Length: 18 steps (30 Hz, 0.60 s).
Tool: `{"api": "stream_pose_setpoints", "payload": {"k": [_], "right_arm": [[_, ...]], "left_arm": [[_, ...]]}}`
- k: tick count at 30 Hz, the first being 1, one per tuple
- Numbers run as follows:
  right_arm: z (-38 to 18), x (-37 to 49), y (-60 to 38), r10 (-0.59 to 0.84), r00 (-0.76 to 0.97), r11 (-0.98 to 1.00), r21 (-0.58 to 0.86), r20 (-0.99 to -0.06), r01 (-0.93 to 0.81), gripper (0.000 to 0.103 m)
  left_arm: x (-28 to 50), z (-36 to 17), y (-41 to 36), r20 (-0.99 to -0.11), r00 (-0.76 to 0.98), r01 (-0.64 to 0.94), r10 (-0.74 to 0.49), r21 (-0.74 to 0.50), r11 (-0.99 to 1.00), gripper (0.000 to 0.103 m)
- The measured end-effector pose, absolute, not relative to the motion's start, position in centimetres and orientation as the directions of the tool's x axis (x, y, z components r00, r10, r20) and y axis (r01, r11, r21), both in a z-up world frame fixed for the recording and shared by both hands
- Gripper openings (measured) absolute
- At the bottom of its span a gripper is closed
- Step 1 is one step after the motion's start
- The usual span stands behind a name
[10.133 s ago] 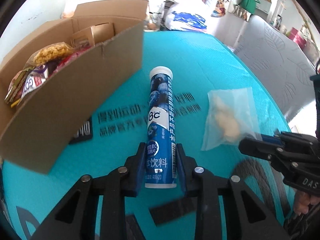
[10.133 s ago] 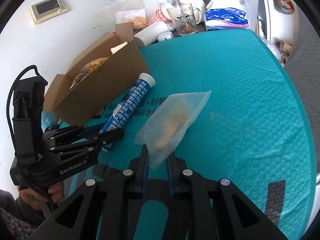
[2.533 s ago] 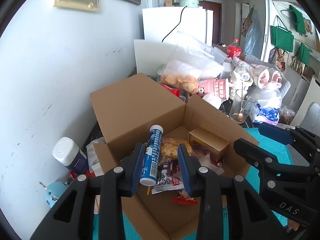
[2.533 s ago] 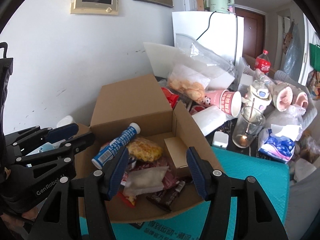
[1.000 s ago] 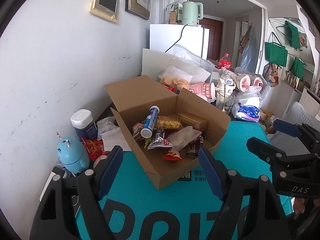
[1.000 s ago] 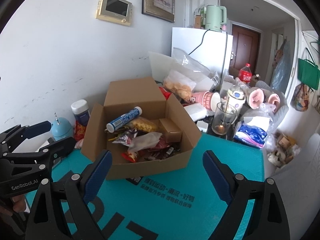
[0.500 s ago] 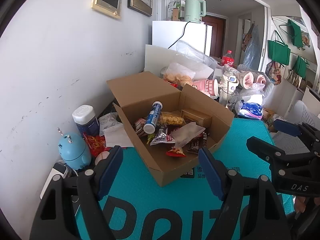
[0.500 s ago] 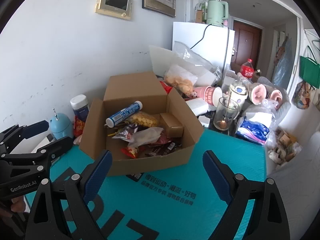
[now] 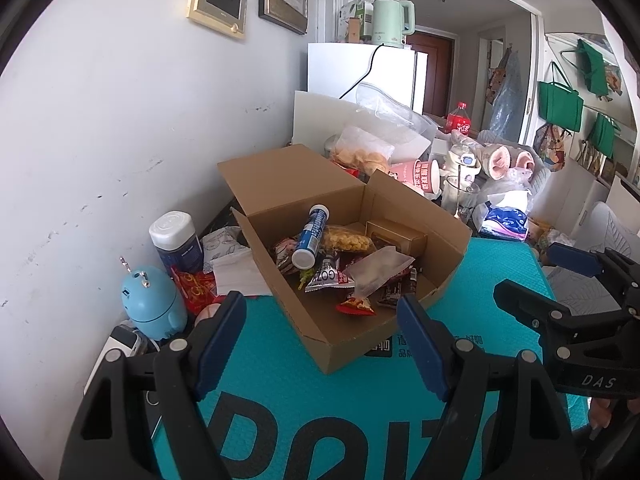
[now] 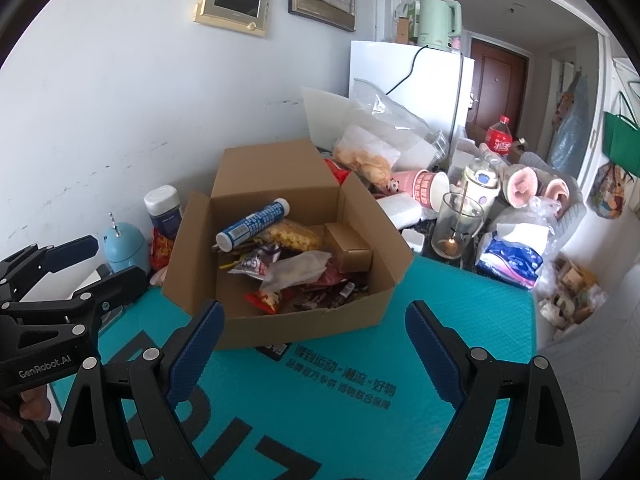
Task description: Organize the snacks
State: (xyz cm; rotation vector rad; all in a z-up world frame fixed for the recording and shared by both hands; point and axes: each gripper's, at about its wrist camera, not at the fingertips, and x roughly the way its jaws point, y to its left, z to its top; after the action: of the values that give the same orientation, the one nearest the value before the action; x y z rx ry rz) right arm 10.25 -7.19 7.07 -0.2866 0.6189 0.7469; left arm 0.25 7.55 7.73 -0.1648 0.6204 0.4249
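An open cardboard box (image 9: 448, 256) (image 10: 392, 280) stands on the teal mat and holds several snack packets. A blue tube (image 9: 311, 235) (image 10: 253, 225) leans on the pile inside. A clear bag of snacks (image 9: 378, 270) (image 10: 298, 268) lies on top of the packets. My left gripper (image 9: 322, 344) is open and empty, back from the box's near corner. My right gripper (image 10: 316, 344) is open and empty, back from the box's front wall. Each gripper shows at the edge of the other's view.
The teal mat (image 9: 360, 408) (image 10: 340, 400) covers the table in front of the box. Left of the box stand a white-capped jar (image 9: 176, 240) and a light blue gadget (image 9: 150, 300). Behind it are a glass (image 10: 460, 228), a pink cup (image 10: 430, 190), bags and a cola bottle (image 10: 499, 140).
Both grippers, open and empty, have stayed back from the box with only a slight shift in view. The tube and the clear bag lie still in the box.
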Motion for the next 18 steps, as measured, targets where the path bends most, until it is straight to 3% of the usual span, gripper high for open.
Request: {"api": "stream_pose_setpoints", "payload": {"k": [18], "right_arm": [[7.08,9.45,-6.59,0.56,0.558,0.684,-0.039,-0.613,-0.729,0.093]], "left_arm": [[-0.27,7.61,8.35,-0.595,0.727,-0.448,0.342,-0.033,0.893,0.077]]}}
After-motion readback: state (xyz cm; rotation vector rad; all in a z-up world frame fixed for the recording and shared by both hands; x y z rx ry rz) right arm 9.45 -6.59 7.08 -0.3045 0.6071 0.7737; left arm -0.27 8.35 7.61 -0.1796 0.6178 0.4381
